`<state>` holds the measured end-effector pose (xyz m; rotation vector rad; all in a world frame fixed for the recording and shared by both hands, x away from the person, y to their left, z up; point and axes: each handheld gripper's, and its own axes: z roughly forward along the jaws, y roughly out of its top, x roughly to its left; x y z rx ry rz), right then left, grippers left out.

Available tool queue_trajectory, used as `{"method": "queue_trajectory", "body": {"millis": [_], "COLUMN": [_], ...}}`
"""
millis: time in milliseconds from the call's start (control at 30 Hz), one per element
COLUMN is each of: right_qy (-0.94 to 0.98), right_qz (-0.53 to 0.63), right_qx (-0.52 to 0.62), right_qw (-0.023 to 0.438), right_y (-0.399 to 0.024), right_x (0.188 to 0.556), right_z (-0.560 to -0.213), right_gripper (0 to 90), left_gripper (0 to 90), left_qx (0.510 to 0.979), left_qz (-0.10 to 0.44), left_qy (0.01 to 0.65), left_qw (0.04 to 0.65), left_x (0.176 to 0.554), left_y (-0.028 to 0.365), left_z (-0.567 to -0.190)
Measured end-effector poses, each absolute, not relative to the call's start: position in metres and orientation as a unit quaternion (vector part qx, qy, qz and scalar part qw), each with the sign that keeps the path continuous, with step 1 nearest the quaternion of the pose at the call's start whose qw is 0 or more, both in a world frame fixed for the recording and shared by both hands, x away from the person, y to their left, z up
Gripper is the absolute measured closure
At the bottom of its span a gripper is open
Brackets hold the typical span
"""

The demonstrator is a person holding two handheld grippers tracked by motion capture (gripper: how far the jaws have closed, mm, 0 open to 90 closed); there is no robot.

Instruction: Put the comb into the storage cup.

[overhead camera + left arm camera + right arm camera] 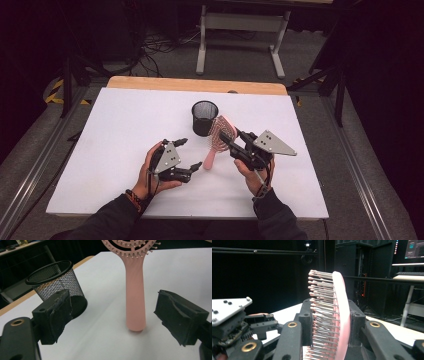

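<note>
on white table (115,150), right gripper (231,139) clamping pink hairbrush (218,135), left gripper (188,153) jaws apart

High view: we look forward and down over the table (115,130).
Left gripper view: low, close, facing the hairbrush (135,290) handle.
Right gripper view: closest, on its bristles.
Shared: hairbrush.

A white surface (125,150) with a wooden far edge (197,84) stands on grey carpeted floor (240,60). Beyond it: a grey table frame (240,30) and loose black cables (160,47). Metal rails (35,170) flank both sides; the surroundings are dark. A lit monitor (414,250) glows far right.
</note>
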<state>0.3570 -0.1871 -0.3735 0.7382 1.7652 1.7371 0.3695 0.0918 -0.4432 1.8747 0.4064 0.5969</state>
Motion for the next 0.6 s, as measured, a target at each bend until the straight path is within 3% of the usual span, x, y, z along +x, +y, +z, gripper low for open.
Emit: {"method": "queue_trajectory", "body": {"millis": [333, 600], "right_qy": [0.651, 0.651], "right_qz": [0.645, 0.642], "right_qx": [0.280, 0.281], "right_qw": [0.287, 0.292], "right_y": [-0.193, -0.197], "right_x": [0.356, 0.357], "right_z": [-0.370, -0.370], "right_gripper": [64.4, 64.4], "left_gripper": [13.4, 12.7], "left_qx": [0.778, 0.781], "left_qz": [0.272, 0.260], "left_qy": [0.166, 0.164], "left_qw": [0.541, 0.544], "left_x": [0.372, 0.371], "left_y": [0.118, 0.136], "left_z": [-0.435, -0.437]}}
